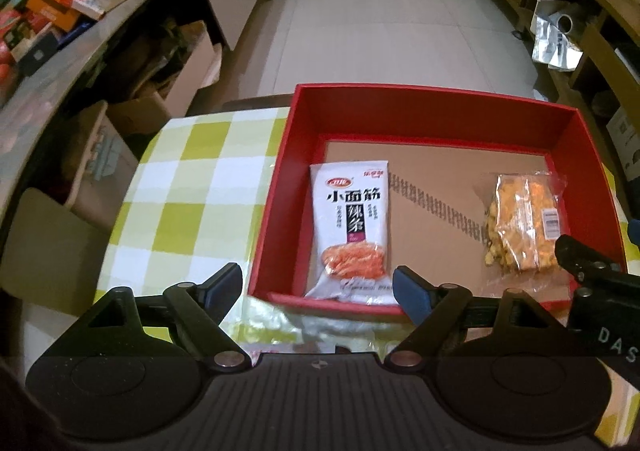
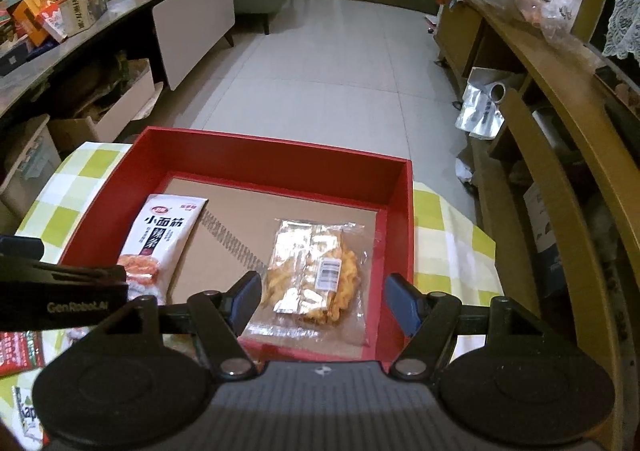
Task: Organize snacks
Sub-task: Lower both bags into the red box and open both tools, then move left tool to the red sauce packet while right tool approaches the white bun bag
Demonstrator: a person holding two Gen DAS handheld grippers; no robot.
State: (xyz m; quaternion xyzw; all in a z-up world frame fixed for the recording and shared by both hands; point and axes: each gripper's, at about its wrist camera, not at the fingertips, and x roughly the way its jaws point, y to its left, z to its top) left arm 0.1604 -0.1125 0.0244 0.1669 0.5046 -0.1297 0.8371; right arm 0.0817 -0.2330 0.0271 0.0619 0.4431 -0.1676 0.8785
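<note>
1. Left gripper [image 1: 318, 285]: the blue-padded fingers [image 1: 412, 293] are seen spread apart, with nothing pressed between them. It is held above the near edge of the red box [image 1: 440, 105].
2. Right gripper [image 2: 322, 301]: its jaws are likewise parted and nothing is gripped. It is positioned above the near right part of the same box, and its black body is seen at the right edge of the left wrist view.
3. White snack packet [image 1: 354, 227]: it is laid flat in the left part of the box, printed side up, with its lower end against the near wall. It lies below the left gripper's fingers and is not touched by them.
4. Clear bag of orange snacks [image 2: 316, 275]: it is laid flat in the right part of the box, barcode label up, well apart from the white packet. It lies below the right gripper's open fingers, untouched.
5. A brown cardboard sheet [image 1: 436, 187] is seen lining the box floor under both packets.
6. The box is set on a green-and-white checked tablecloth [image 1: 188, 187].
7. Further packets are noted on the cloth nearest the camera, at the lower left of the right wrist view; details cannot be made out.
</note>
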